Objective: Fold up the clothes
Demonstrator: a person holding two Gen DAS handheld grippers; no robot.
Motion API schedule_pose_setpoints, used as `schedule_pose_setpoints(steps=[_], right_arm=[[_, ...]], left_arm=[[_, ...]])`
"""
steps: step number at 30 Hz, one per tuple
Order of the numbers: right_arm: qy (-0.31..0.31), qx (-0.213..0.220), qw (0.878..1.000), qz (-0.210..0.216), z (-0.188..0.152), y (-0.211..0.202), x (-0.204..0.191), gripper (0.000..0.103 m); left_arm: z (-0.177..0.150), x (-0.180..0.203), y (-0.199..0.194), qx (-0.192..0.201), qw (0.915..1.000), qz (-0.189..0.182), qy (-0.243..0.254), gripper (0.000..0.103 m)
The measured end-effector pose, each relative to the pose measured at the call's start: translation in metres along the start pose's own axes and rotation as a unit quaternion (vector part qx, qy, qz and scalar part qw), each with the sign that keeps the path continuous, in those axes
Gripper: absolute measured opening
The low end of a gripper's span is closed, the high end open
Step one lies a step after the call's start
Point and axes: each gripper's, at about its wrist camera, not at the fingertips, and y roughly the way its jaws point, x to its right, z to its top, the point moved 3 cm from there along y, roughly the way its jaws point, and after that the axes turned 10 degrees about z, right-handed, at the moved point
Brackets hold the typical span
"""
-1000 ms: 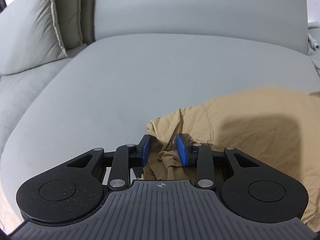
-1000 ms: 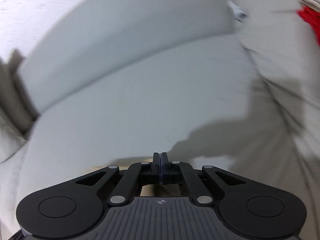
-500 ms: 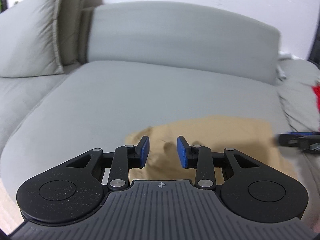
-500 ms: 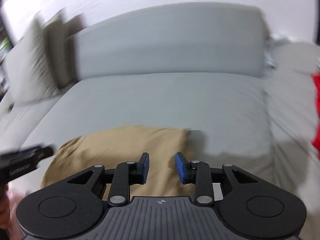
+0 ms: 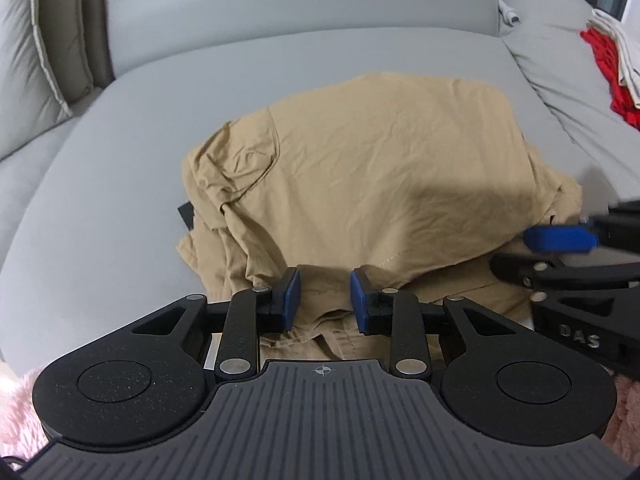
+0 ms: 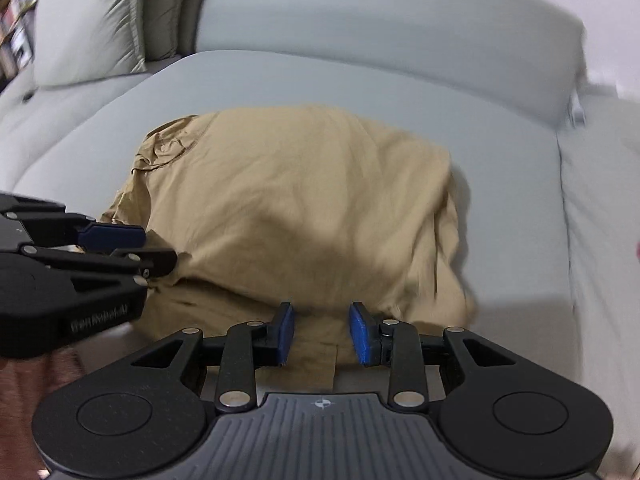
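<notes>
Half a second ago both cameras looked across the sofa from farther back; now both sit lower and closer over the tan garment point(image 5: 372, 168), which fills much more of each view. A second ago the right claw was pressed together; now the right claw point(image 6: 322, 334) stands spread with nothing between its blue pads, hovering at the garment's near edge. The left claw point(image 5: 325, 300) is spread too, as it was earlier, its pads just above bunched cloth at the near hem and gripping nothing. The garment lies folded over itself on the grey sofa seat point(image 5: 132, 152), rumpled at its left side, its top layer fairly smooth. No container is in view. A red cloth point(image 5: 608, 64) lies on a grey heap at far right.
</notes>
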Motion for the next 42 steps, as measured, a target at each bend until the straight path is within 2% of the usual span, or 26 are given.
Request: schedule_pose_setpoints(steps=[5, 9, 12, 14, 18, 19, 21, 24, 26, 27, 31, 32, 35, 36, 38, 40, 42], right_arm=[[0.021, 0.002, 1.0, -0.004, -0.013, -0.018, -0.003, 0.032], [0.051, 0.013, 0.999, 0.014, -0.034, -0.042, -0.007, 0.034], [0.077, 0.024, 0.996, 0.026, -0.04, -0.056, -0.008, 0.04], [0.102, 0.031, 0.994, 0.038, -0.039, -0.058, -0.01, 0.052], [0.144, 0.038, 0.987, 0.056, -0.035, -0.053, -0.014, 0.063], [0.16, 0.039, 0.984, 0.063, -0.036, -0.052, -0.015, 0.069], [0.183, 0.04, 0.98, 0.072, -0.038, -0.049, -0.016, 0.072], [0.235, 0.038, 0.967, 0.093, -0.043, -0.041, -0.013, 0.072], [0.29, 0.042, 0.949, 0.112, -0.047, -0.035, -0.007, 0.073], [0.296, 0.043, 0.947, 0.115, -0.047, -0.035, -0.005, 0.073], [0.371, 0.063, 0.914, 0.155, -0.052, -0.025, 0.002, 0.073], [0.375, 0.063, 0.911, 0.158, -0.051, -0.026, 0.003, 0.073], [0.434, 0.078, 0.879, 0.183, -0.056, -0.016, 0.008, 0.074], [0.437, 0.079, 0.877, 0.184, -0.056, -0.016, 0.009, 0.074], [0.455, 0.093, 0.865, 0.192, -0.056, -0.014, 0.011, 0.075], [0.49, 0.111, 0.841, 0.202, -0.056, -0.007, 0.014, 0.075], [0.504, 0.121, 0.83, 0.205, -0.057, -0.002, 0.015, 0.075]], left_arm=[[-0.009, 0.003, -0.014, 0.026, 0.9993, 0.015, 0.022, 0.034], [-0.012, -0.004, -0.034, 0.023, 0.9994, 0.016, 0.02, 0.044], [-0.01, -0.015, -0.046, 0.017, 0.9999, 0.0, 0.002, 0.052], [-0.007, -0.025, -0.054, 0.023, 0.9996, -0.015, -0.004, 0.054], [-0.005, -0.044, -0.052, 0.033, 0.9994, -0.007, -0.007, 0.059], [-0.006, -0.049, -0.049, 0.028, 0.9995, -0.004, -0.017, 0.059], [-0.011, -0.066, -0.04, 0.009, 0.9981, -0.003, -0.061, 0.059], [-0.019, -0.084, -0.028, -0.022, 0.9924, 0.004, -0.121, 0.059], [-0.021, -0.092, -0.025, -0.033, 0.9885, 0.007, -0.148, 0.059], [-0.021, -0.093, -0.025, -0.032, 0.9881, 0.005, -0.15, 0.059], [-0.023, -0.095, -0.025, -0.031, 0.9867, -0.003, -0.16, 0.059], [-0.023, -0.095, -0.026, -0.03, 0.9863, -0.004, -0.162, 0.059], [-0.024, -0.096, -0.026, -0.029, 0.985, -0.01, -0.17, 0.059], [-0.024, -0.097, -0.026, -0.028, 0.9846, -0.012, -0.172, 0.059], [-0.025, -0.101, -0.027, -0.023, 0.9829, -0.022, -0.181, 0.059], [-0.025, -0.104, -0.03, -0.014, 0.9802, -0.031, -0.195, 0.059], [-0.025, -0.108, -0.034, -0.005, 0.9778, -0.036, -0.206, 0.059]])
